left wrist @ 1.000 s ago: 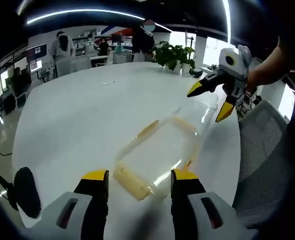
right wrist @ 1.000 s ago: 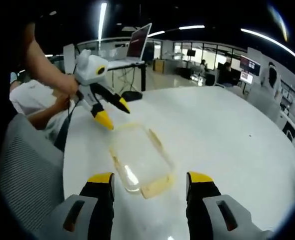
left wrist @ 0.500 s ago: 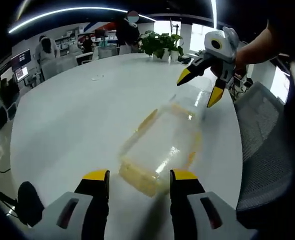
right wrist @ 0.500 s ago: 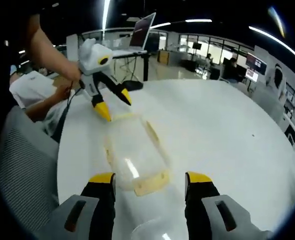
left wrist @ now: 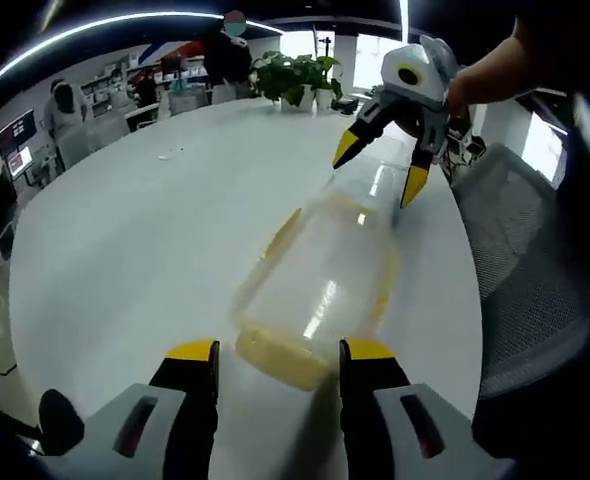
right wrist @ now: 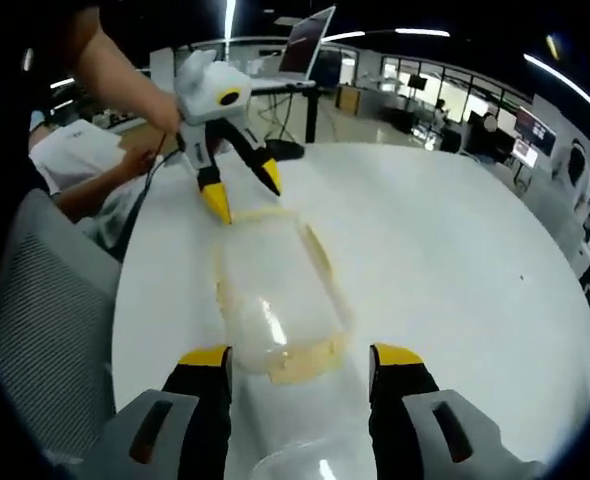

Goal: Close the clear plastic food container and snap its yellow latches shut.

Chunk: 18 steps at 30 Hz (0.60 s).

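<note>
1. Over the last second both grippers closed in on the clear container [left wrist: 320,290] from its two ends. In the left gripper view the right gripper [left wrist: 378,170] sat lower against the container's far end than it did a second earlier. In the right gripper view the left gripper [right wrist: 243,192] likewise came down to the far end, where it had been off to one side.

2. I judged this as the approach to the end latches, one gripper for each end (no latch looked snapped yet, though blur made that hard to confirm).

3. The container lay flat on the white table [left wrist: 125,230], near the table edge beside the grey mesh chair [left wrist: 535,300], with pale yellow latches [left wrist: 275,355] at its ends and along its sides. The lid seemed to be resting on top, but I could not tell whether it was fully seated.

4. The left gripper had its jaws spread wide, one on each side of the container's near end, and held nothing. Its tips were close to the yellow latch there; contact was unclear.

5. The right gripper was also spread wide and held nothing, straddling the container's other end just short of the latch [right wrist: 300,362].
</note>
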Tool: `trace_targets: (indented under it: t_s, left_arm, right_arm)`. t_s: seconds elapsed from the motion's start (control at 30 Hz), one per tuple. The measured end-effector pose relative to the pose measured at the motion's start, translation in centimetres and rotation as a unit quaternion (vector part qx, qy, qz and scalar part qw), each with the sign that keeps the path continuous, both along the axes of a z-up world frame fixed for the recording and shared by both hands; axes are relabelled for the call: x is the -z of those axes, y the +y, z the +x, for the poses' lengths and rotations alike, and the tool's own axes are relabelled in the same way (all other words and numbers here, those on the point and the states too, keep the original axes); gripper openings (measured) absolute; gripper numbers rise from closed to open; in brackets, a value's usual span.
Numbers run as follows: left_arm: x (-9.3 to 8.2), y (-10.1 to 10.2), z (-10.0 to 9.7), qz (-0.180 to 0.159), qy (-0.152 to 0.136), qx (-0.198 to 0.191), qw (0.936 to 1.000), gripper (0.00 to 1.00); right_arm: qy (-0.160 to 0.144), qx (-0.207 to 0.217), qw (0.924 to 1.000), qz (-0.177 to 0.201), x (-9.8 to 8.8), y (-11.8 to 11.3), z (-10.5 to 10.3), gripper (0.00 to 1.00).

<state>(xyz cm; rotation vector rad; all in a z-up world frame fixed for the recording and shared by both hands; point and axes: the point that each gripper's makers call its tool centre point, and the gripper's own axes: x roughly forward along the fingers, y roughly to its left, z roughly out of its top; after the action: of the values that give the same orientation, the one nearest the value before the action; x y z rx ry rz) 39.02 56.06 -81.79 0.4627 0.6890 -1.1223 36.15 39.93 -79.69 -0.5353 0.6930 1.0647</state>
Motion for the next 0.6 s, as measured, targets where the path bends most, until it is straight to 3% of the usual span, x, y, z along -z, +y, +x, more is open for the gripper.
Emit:
trace_targets:
  t_s: [0.37, 0.6]
  left_arm:
    - [0.1, 0.6, 0.0, 0.011, 0.012, 0.027, 0.9995, 0.46]
    - [0.6, 1.0, -0.6, 0.04, 0.007, 0.066, 0.997, 0.42]
  right_arm:
    - [0.017, -0.026, 0.9992, -0.024, 0.8, 0.1, 0.0, 0.55]
    - [0.026, -0.044, 0.9978, -0.041, 1.2, -0.1, -0.3, 0.54]
